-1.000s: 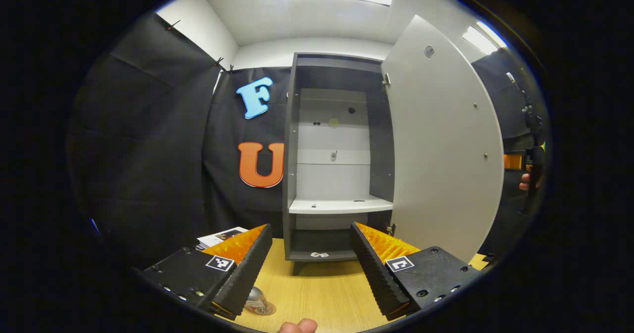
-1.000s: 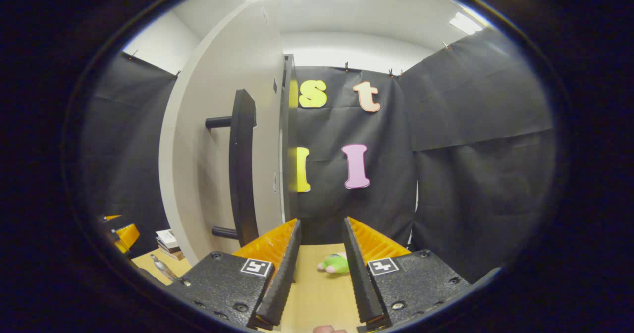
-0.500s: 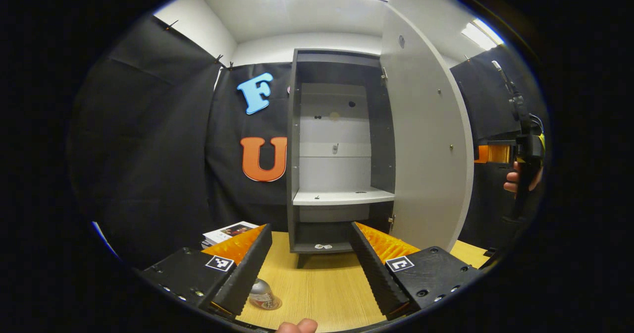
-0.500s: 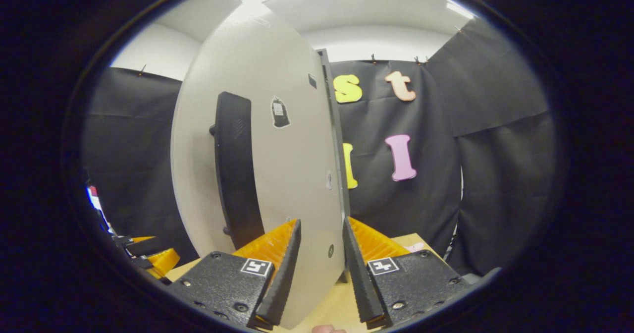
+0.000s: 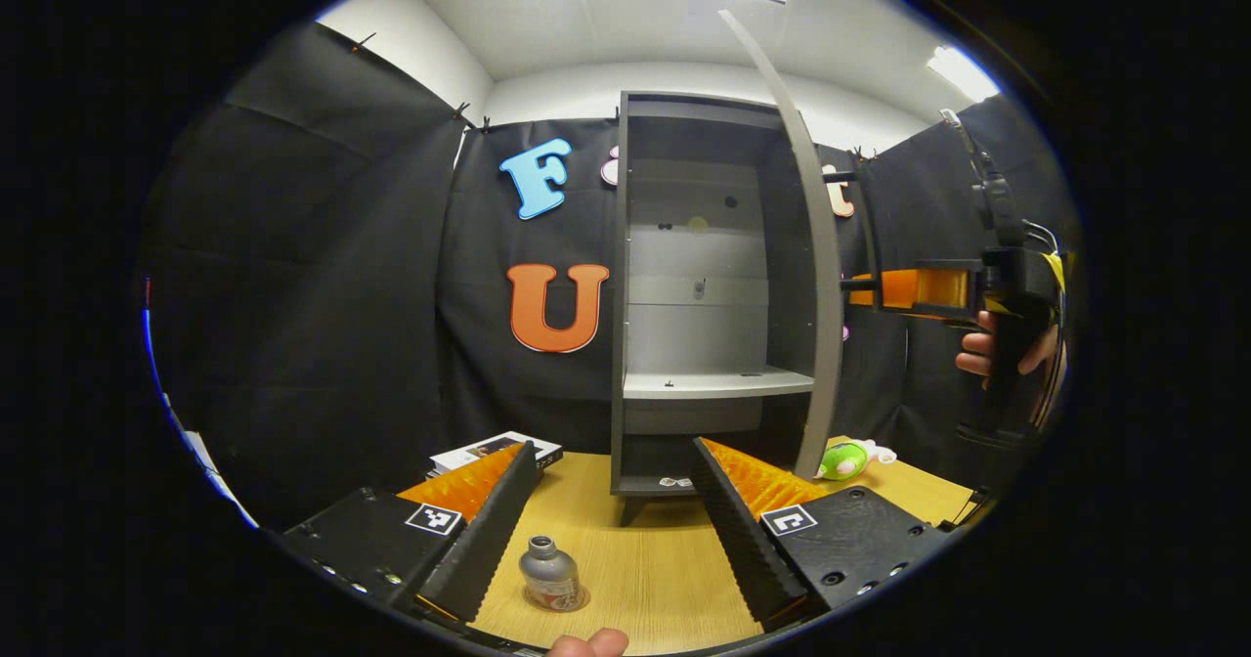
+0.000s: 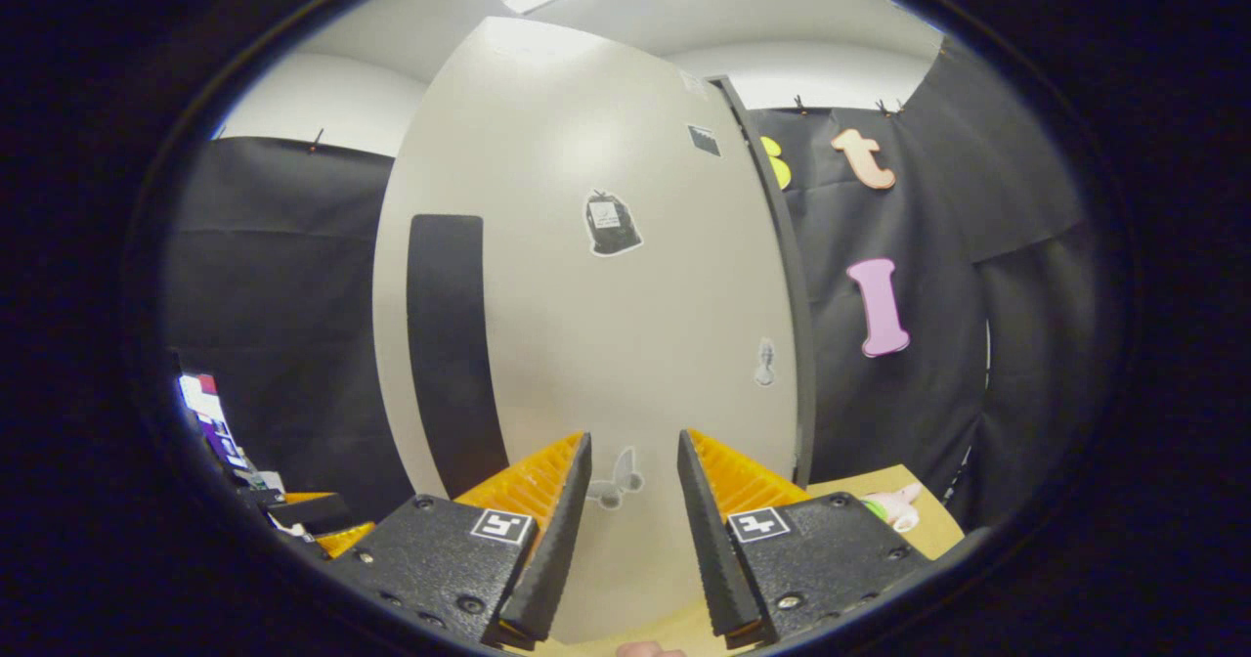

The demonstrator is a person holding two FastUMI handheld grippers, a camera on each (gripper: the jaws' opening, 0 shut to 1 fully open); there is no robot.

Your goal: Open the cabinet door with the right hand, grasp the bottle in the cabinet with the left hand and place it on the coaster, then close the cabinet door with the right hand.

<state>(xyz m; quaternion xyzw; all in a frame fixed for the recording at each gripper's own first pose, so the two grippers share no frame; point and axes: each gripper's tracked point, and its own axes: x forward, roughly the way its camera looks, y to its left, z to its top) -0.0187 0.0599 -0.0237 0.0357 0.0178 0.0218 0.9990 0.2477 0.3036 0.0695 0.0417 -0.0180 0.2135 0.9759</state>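
Note:
The small grey bottle (image 5: 549, 571) stands upright on the round coaster (image 5: 579, 599) on the wooden table, just inside my left finger. My left gripper (image 5: 611, 530) is open, above the table and apart from the bottle. Behind stands the grey cabinet (image 5: 696, 246) with bare shelves. Its door (image 5: 816, 246) appears edge-on, half swung. In the right gripper view the door's pale outer face (image 6: 606, 325) with its black handle (image 6: 450, 344) is close ahead. My right gripper (image 6: 630, 530) is open with its tips at the door face. That gripper (image 5: 865, 290) also reaches the door from the right.
A green plush toy (image 5: 842, 459) lies on the table right of the cabinet, also seen at the table edge (image 6: 894, 505). A stack of books (image 5: 494, 450) lies left of the cabinet. A hand (image 5: 987, 349) holds the right gripper. Black cloth walls surround the table.
The door has swung from wide open to about half shut. My right gripper came round to its outer face. The left gripper drew back, bringing the bottle fully into view.

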